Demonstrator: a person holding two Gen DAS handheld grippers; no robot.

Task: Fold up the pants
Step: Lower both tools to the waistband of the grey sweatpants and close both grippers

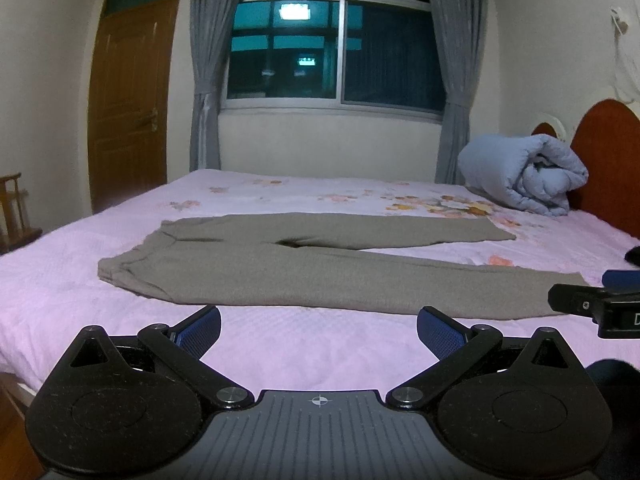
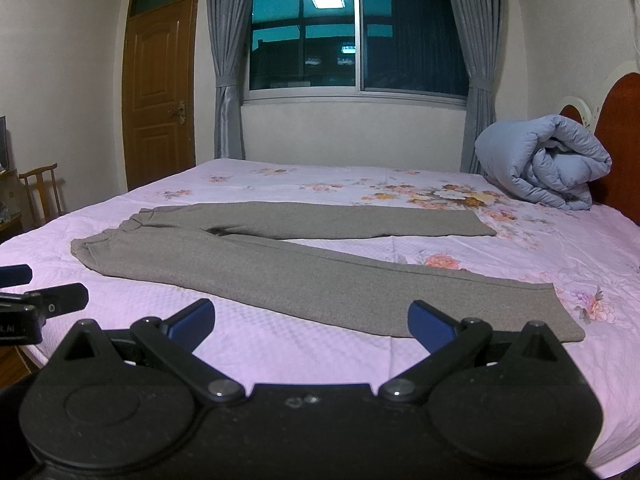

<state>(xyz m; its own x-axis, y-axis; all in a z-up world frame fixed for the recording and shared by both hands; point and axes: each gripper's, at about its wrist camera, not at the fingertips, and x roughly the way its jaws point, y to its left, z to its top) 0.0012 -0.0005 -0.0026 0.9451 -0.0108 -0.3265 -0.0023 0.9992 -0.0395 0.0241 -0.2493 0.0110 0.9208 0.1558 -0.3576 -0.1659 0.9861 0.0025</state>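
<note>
Grey-brown pants (image 1: pixel 280 268) lie flat on the pink floral bed sheet (image 1: pixel 60 280), waistband to the left, both legs spread out to the right. They also show in the right wrist view (image 2: pixel 248 264). My left gripper (image 1: pixel 318 328) is open and empty, held just in front of the near leg's front edge. My right gripper (image 2: pixel 310 320) is open and empty, near the near leg's cuff (image 2: pixel 560 312). The right gripper's fingers (image 1: pixel 576 300) show at the right edge of the left wrist view; the left gripper's fingers (image 2: pixel 56 296) show at the left edge of the right wrist view.
A rolled blue duvet (image 1: pixel 524 174) lies at the headboard (image 1: pixel 608 160) on the far right. A wooden chair (image 2: pixel 40 192) stands left of the bed, by the door (image 2: pixel 160 92). A curtained window (image 1: pixel 336 48) is on the far wall.
</note>
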